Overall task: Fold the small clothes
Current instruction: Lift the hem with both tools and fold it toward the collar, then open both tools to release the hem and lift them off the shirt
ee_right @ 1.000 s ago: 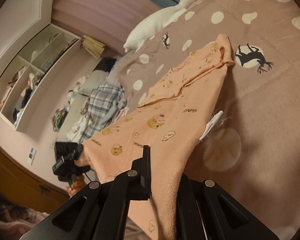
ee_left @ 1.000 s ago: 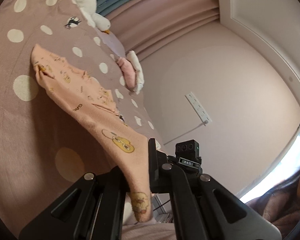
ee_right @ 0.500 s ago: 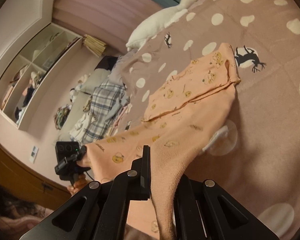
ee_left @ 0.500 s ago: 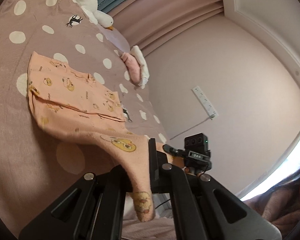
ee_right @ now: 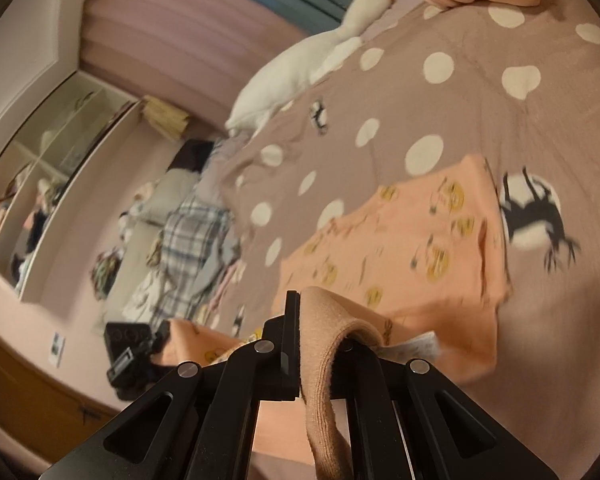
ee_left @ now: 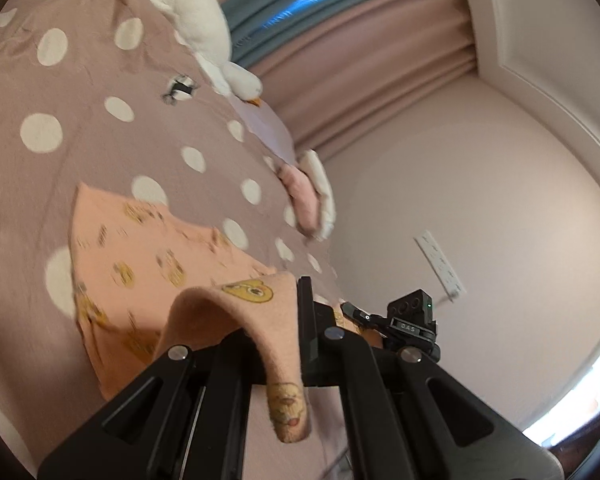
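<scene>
A small peach garment [ee_left: 148,264] printed with yellow cartoon figures lies mostly flat on the mauve polka-dot bedspread [ee_left: 60,92]. My left gripper [ee_left: 276,344] is shut on one near corner, which drapes over the jaws. My right gripper [ee_right: 320,344] is shut on the other near corner of the same garment [ee_right: 412,240]. The near edge curls up at both grippers. Each gripper shows in the other's view: the right one [ee_left: 412,320] and the left one [ee_right: 132,348].
A white plush goose [ee_right: 300,68] lies at the head of the bed. Folded pink and white clothes [ee_left: 312,204] sit near the bed's far edge. A plaid heap of clothes [ee_right: 188,248] lies beside the bed. Curtains and a wall socket strip [ee_left: 440,264] are behind.
Both grippers have lowered toward the bed. The garment, earlier hanging stretched from them, now lies largely flat on the bedspread with only its near corners raised.
</scene>
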### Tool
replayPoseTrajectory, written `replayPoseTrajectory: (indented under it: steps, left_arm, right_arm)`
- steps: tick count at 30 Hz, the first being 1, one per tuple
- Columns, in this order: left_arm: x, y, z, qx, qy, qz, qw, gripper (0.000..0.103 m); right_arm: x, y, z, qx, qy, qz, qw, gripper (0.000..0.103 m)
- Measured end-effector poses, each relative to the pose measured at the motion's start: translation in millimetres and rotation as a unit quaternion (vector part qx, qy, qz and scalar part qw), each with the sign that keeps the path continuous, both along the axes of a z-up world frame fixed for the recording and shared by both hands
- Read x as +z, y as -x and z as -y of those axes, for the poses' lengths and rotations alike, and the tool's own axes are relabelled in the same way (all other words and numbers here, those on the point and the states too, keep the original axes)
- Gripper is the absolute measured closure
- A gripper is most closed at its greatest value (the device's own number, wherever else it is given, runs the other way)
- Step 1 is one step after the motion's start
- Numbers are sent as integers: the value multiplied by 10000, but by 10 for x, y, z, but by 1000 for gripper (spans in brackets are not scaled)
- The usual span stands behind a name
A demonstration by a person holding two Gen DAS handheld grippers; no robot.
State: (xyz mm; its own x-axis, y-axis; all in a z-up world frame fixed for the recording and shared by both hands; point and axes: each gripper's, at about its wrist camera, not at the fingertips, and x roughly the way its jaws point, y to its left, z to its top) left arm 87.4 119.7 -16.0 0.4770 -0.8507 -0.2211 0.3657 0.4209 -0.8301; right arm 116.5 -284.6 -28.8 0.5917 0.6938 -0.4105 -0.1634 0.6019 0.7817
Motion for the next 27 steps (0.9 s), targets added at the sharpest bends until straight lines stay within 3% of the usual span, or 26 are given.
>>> replayPoseTrajectory:
  steps: [8, 13, 17, 21, 25, 27]
  left_arm:
    - [-311, -762, 0, 320, -355, -454, 9978, 103]
    - [-637, -1217, 51, 474, -770, -1017, 9907, 103]
    - [-912, -1460, 101, 591, -1322, -1532, 9775, 102]
    - [-1021, -1538, 33, 689, -1697, -1779, 9669, 95]
    - [-906, -1496, -170, 1016, -1992, -1637, 9608, 69]
    - [-797, -1424, -250, 1096, -2115, -1447, 9604, 69]
  right_arm:
    - [-294, -738, 84, -248, 26, -626, 9977, 99]
    - [-607, -1119, 165, -509, 109, -1203, 9914, 99]
    - [-896, -1261, 312, -781, -90, -1861, 9794, 80]
    - [-861, -1178, 491, -945, -216, -1786, 9791, 78]
    - [-664, -1025, 727, -1306, -33, -1475, 9804, 66]
    - [-521, -951, 735, -1346, 249, -1252, 9826, 65]
